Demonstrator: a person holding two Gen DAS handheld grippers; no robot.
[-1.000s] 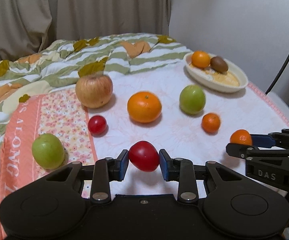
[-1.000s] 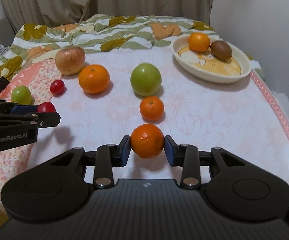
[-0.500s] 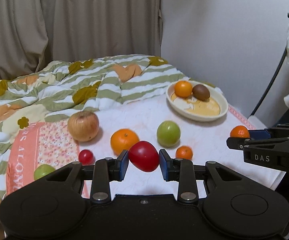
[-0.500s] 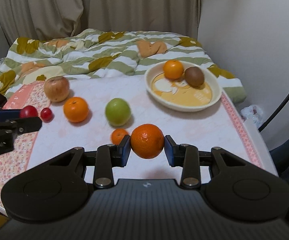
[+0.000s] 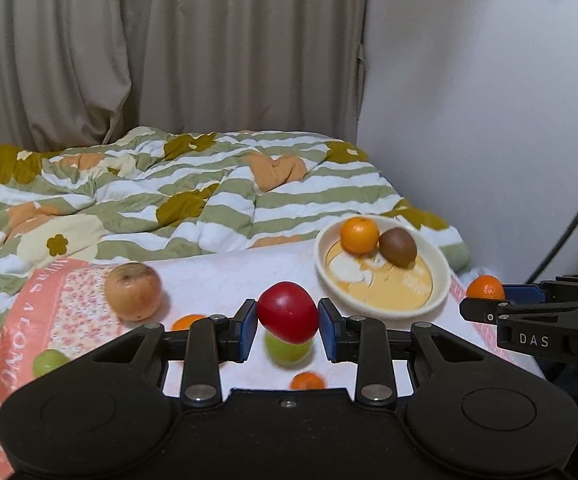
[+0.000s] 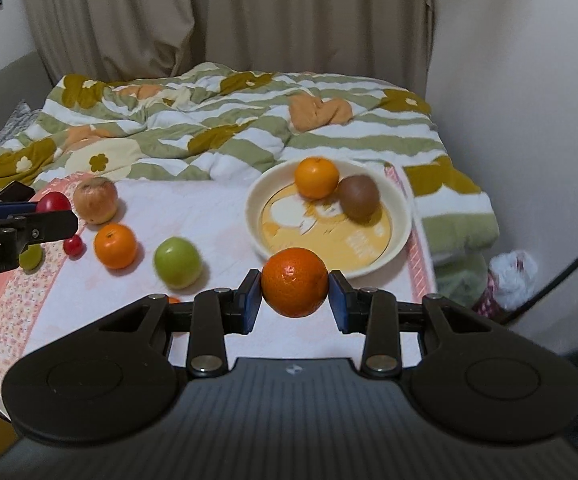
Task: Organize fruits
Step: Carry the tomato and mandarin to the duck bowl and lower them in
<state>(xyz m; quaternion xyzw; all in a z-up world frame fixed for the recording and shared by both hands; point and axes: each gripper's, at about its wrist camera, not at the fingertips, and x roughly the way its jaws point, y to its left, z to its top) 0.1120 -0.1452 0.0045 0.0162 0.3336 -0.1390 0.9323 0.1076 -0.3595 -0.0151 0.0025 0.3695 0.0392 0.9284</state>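
Note:
My left gripper (image 5: 287, 326) is shut on a red tomato (image 5: 287, 312), held in the air above the table. My right gripper (image 6: 295, 300) is shut on a small orange (image 6: 295, 282), held in the air near the front rim of the cream bowl (image 6: 403, 224). The bowl holds an orange (image 6: 316, 178) and a brown kiwi (image 6: 358, 196). On the table lie a pale apple (image 6: 96, 200), an orange (image 6: 115, 246), a green apple (image 6: 177, 263), a small red tomato (image 6: 74, 247) and another green fruit (image 6: 31, 258).
A striped floral quilt (image 6: 229, 120) lies behind the table, with curtains and a white wall beyond. A black cable (image 6: 569, 268) hangs at the right. A small orange (image 5: 308, 381) lies low on the table, partly hidden by my left gripper. The table's right edge (image 6: 421, 264) drops off beside the bowl.
Both grippers have risen well above the table with their fruit. The right gripper has moved closer to the bowl. The fruits on the table have not moved.

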